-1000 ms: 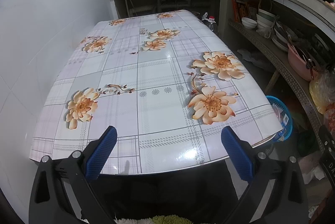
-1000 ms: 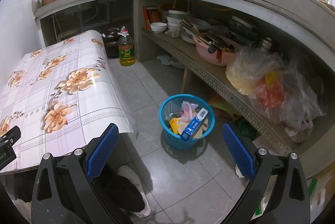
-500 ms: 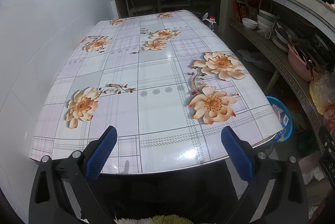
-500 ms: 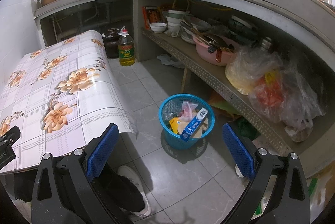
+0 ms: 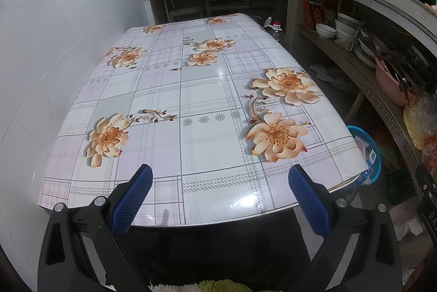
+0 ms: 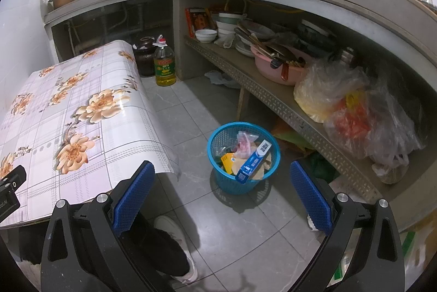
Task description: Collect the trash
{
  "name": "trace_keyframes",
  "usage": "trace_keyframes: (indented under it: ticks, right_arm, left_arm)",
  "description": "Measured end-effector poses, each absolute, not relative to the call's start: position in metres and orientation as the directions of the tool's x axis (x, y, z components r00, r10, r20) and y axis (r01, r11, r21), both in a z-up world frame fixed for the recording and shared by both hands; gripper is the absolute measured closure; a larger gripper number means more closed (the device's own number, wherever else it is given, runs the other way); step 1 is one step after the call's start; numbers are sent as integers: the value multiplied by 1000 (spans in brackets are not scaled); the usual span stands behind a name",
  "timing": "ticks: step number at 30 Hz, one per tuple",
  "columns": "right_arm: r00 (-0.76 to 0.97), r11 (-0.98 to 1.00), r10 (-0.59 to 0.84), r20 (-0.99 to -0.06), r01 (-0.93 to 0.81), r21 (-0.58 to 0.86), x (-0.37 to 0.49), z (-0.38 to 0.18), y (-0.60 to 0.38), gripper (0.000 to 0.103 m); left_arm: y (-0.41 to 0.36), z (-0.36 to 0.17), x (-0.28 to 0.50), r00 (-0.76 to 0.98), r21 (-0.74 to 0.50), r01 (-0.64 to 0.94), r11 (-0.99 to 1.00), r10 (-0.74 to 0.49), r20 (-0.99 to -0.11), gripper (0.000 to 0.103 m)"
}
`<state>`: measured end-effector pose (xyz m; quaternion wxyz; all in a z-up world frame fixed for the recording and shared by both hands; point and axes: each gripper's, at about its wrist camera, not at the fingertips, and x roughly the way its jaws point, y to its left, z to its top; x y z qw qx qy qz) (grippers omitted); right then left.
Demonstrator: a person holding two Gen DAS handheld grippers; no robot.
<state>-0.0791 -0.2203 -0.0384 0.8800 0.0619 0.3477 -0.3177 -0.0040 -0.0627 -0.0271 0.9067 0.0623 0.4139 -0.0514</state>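
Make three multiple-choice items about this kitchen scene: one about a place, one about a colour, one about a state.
1. Where does the trash basket stand?
A. on the table
B. on the floor beside the table
C. on the shelf

2. What colour is the basket?
A. blue
B. red
C. white

3. How is the right gripper?
A. shut on a box
B. shut, empty
C. open, empty

Answers: 1 B, it rests on grey tiles next to the flowered table. 2 A, its mesh wall is blue. 3 C, its blue pads stand wide apart with nothing between.
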Motion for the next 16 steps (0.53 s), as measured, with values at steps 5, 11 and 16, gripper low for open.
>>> trace_keyframes:
  ticks: [5, 11, 16]
  right_arm:
    - [556, 791, -515, -652, 601, -112, -79, -39, -221, 8]
    - [557, 791, -516, -651, 601, -112, -79, -39, -221, 8]
    - [557, 792, -515, -652, 600, -112, -79, -39, -222, 8]
  left_arm:
    - [-62, -27, -4, 652, 71, 144, 987, -41, -757, 5]
    - [-62, -27, -3, 650, 72, 145, 987, -40, -759, 5]
    - [-61, -26, -4, 643, 65, 140, 988, -41, -765, 5]
